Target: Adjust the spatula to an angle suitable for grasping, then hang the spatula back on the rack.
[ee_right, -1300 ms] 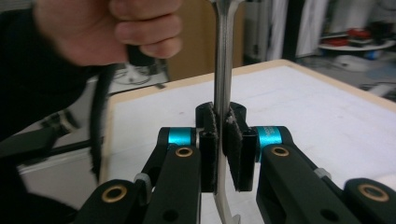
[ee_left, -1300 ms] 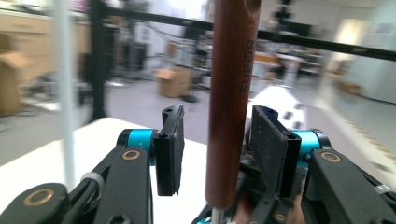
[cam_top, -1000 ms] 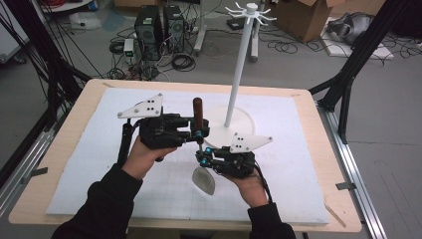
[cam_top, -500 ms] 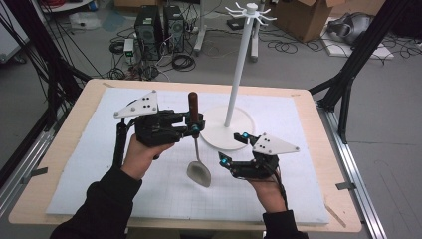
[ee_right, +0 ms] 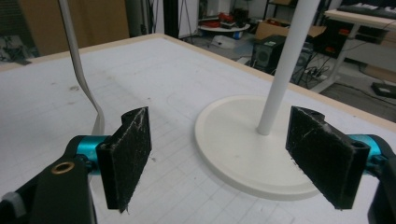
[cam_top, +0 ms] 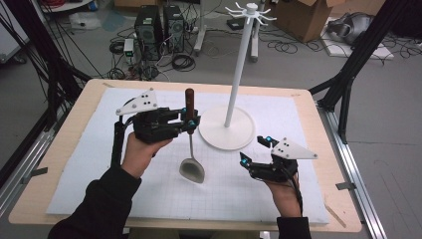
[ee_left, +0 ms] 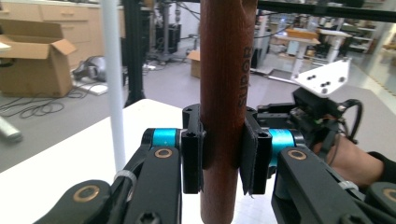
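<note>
Upright beside the white stand [cam_top: 227,127], on its left, the ladle [cam_top: 190,149] hangs with its dark wooden handle pinched between the left gripper [cam_top: 190,123] fingers [ee_left: 193,154] and its pale metal bowl resting on the gridded mat [cam_top: 89,164]. Smooth round wood could slip or twist in that grip. Right of the stand's disc base, the right gripper [cam_top: 255,151] holds its fingers [ee_right: 128,154] spread, empty.

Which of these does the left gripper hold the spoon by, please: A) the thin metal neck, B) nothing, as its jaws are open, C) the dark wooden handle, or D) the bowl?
C: the left gripper has its jaws closed on the dark wooden handle of the spoon.
</note>
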The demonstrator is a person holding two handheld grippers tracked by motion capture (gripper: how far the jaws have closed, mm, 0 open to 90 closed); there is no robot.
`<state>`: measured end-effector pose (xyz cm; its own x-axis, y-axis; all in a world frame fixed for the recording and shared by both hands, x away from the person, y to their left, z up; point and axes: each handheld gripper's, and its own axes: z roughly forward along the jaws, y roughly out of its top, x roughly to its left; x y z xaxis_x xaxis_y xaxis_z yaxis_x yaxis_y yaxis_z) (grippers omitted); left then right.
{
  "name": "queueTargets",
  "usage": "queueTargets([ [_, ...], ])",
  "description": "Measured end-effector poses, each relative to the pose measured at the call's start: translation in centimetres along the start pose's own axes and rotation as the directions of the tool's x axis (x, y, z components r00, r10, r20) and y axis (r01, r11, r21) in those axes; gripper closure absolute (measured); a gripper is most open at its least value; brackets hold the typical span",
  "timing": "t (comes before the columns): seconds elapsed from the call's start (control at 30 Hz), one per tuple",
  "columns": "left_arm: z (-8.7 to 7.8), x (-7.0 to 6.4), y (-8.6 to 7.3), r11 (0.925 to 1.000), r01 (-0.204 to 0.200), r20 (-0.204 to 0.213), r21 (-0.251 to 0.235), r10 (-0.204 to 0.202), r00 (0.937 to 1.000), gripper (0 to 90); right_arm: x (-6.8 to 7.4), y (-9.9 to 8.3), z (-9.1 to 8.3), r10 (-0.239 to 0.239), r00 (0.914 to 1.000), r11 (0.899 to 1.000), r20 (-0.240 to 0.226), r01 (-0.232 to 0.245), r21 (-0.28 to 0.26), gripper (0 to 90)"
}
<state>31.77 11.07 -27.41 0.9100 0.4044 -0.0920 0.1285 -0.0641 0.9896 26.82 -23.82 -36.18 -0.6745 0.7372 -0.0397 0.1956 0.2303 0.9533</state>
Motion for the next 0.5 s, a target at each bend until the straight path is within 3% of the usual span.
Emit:
queueTargets([
  [0.5, -0.58, 0.24, 0.77, 0.9996, 0.014, -0.013, -0.025, -0.014, 0.9998, 73.3, 0.02, 0.14, -0.27, -0.002, 0.9999, 1.0, 0.011, 0.002, -0.025, 21.6],
])
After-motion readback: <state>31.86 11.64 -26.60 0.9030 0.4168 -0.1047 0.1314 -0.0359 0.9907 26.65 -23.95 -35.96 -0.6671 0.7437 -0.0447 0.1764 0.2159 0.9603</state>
